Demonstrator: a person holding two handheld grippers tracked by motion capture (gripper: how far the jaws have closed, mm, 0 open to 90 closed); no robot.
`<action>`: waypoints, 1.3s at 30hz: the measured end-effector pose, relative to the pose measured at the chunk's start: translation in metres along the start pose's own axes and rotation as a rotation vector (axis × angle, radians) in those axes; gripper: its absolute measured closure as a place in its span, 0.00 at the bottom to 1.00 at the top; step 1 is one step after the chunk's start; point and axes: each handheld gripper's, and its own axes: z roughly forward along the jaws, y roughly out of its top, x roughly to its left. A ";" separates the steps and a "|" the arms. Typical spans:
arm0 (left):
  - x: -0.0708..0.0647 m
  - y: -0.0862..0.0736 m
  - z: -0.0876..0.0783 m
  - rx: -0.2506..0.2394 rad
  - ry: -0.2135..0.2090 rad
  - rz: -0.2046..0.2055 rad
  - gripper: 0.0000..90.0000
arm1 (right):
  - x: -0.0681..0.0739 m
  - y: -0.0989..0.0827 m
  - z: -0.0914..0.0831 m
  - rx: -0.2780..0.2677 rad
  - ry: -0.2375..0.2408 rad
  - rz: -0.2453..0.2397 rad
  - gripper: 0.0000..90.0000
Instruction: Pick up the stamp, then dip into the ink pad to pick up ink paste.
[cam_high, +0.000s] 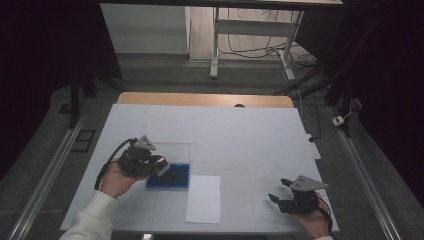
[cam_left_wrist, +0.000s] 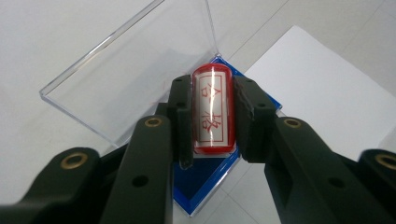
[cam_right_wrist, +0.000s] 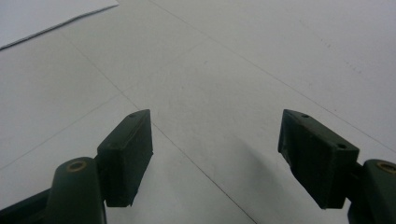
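the left hand-held gripper (cam_left_wrist: 212, 116) is closed on a rounded red stamp (cam_left_wrist: 213, 109), whose pale glossy face with red characters is turned toward the camera. directly beneath and beyond its jaws a shallow blue ink pad case (cam_left_wrist: 205, 186) is seen, with its clear hard plastic lid (cam_left_wrist: 126, 74) swung open and lying flat ahead of the jaws. a plain white sheet of paper (cam_left_wrist: 322, 98) lies just beside the case, to the right of the jaws. the right hand-held gripper (cam_right_wrist: 215, 154) is held with jaws wide apart and nothing between them, over the smooth white bench (cam_right_wrist: 243, 60); a corner of the paper (cam_right_wrist: 42, 16) is seen far ahead to its left.
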 end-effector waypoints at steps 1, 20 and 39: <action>0.000 0.000 0.001 0.003 0.001 0.000 0.78 | 0.000 0.000 0.000 0.003 -0.003 -0.003 0.29; 0.002 0.001 0.021 0.070 0.019 0.004 0.78 | 0.000 0.000 0.000 0.004 -0.002 -0.006 0.29; 0.003 -0.005 0.046 0.132 0.037 0.010 0.78 | 0.000 0.000 -0.001 0.008 -0.004 -0.005 0.29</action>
